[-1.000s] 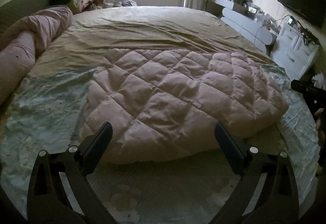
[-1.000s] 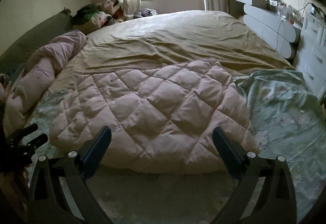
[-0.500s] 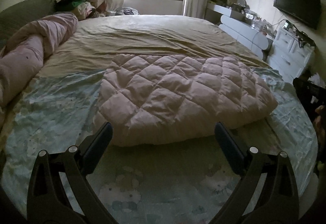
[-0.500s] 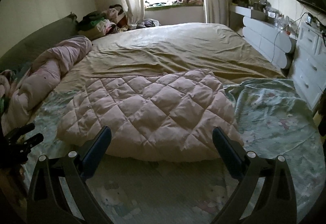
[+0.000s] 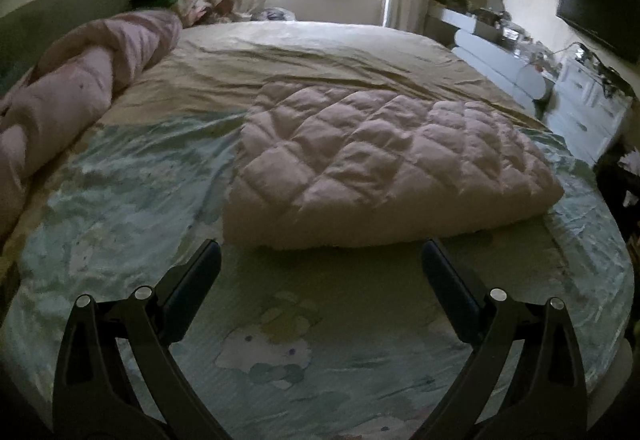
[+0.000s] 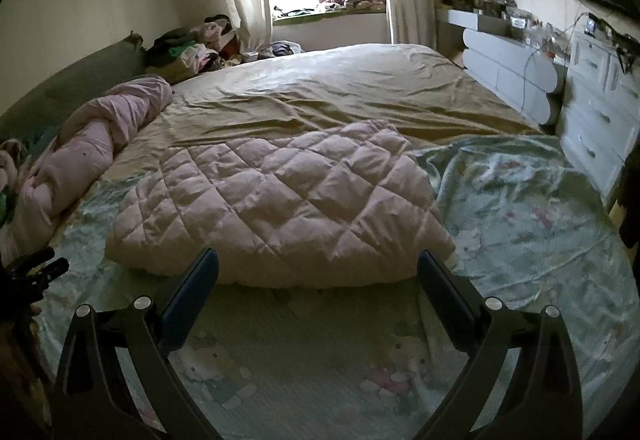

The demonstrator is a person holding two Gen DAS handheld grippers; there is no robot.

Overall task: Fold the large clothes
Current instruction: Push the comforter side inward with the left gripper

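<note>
On the bed, the folded quilt (image 5: 384,164) now lies farther off.

Open bedsheet ahead, bulky quilt beyond

Both hand-held grippers face bare patterned sheet (image 5: 280,320); just past the fingertips the folded quilt (image 5: 380,160) blocks the way, with a rolled pink duvet (image 6: 80,160) far left.

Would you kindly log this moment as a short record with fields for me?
garment: pink quilted piece, folded into a thick pad
resting on: pale green patterned sheet, far edge over the tan sheet
left gripper: jaws open, empty, short of the pad's near edge
right gripper: jaws open, empty, at the near edge
also on bed: rolled pink duvet, left side
</note>
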